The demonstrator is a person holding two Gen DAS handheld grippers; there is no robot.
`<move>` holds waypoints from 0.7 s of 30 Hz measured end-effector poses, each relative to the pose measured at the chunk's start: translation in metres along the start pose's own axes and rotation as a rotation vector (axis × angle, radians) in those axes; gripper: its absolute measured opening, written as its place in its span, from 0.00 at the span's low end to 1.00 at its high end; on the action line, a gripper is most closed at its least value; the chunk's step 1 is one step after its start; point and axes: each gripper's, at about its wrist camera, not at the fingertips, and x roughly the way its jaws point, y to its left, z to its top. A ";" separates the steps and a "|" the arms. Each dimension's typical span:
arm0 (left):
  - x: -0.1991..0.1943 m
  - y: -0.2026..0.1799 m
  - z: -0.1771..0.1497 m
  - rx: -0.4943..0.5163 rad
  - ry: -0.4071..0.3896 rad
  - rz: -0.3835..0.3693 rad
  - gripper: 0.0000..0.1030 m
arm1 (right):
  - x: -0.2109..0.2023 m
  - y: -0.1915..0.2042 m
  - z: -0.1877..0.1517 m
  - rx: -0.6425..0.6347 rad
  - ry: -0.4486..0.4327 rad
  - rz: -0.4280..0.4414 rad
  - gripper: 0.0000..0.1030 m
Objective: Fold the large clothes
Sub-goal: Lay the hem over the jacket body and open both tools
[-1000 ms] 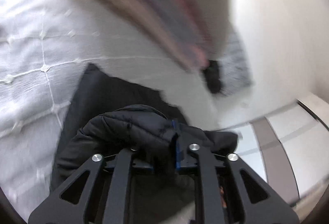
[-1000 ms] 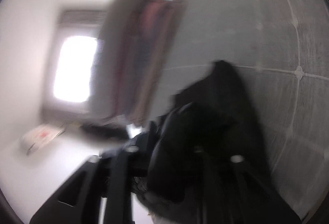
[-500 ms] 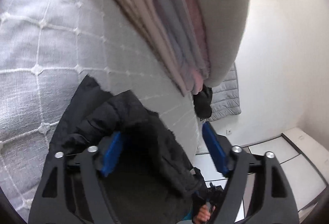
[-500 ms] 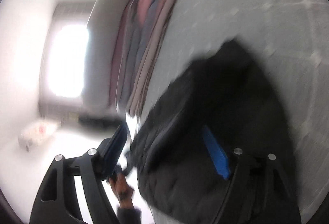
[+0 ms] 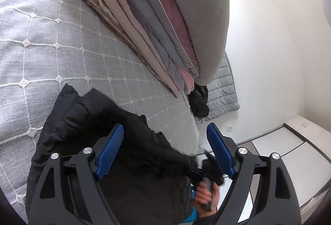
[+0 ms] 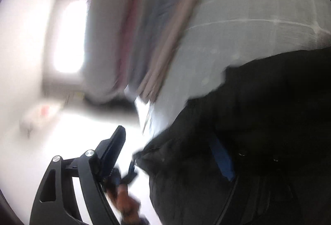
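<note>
Since a second ago both grippers have let go of the black jacket (image 5: pixel 115 121). The left gripper (image 5: pixel 165 150) is hanging with its two blue pads (image 5: pixel 110 150) spread wide above the one jacket, which is lying bunched on the grey quilted bedspread (image 5: pixel 51 35) near the bed's edge. The right gripper (image 6: pixel 171 154) is also gaping, one finger over the floor, the other half lost against the dark cloth. Beyond, one stack of folded blankets (image 5: pixel 165 24) is resting. The right view is smearing badly; a hand (image 5: pixel 206 196) is partly cut off.
</note>
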 end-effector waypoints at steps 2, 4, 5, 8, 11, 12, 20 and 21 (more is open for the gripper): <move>-0.003 -0.002 -0.002 0.026 -0.006 0.012 0.76 | 0.007 -0.013 0.006 0.058 -0.013 -0.037 0.75; -0.001 -0.011 -0.005 0.066 -0.006 0.024 0.76 | 0.004 -0.005 -0.002 -0.003 0.002 -0.038 0.75; 0.002 -0.015 -0.007 0.083 -0.006 0.029 0.77 | 0.000 0.001 -0.006 -0.045 0.003 -0.053 0.75; 0.011 -0.027 -0.022 0.158 -0.002 0.050 0.77 | -0.031 0.030 -0.023 -0.241 -0.074 -0.202 0.75; 0.025 -0.041 -0.041 0.276 -0.028 0.125 0.77 | -0.063 0.059 -0.047 -0.509 -0.243 -0.507 0.75; 0.030 -0.046 -0.049 0.329 -0.039 0.164 0.77 | -0.070 0.063 -0.053 -0.561 -0.286 -0.570 0.75; 0.090 -0.016 -0.075 0.467 0.051 0.347 0.77 | -0.048 -0.002 -0.051 -0.600 -0.270 -0.786 0.76; 0.093 -0.009 -0.073 0.460 0.055 0.346 0.77 | -0.043 -0.012 -0.046 -0.587 -0.270 -0.775 0.76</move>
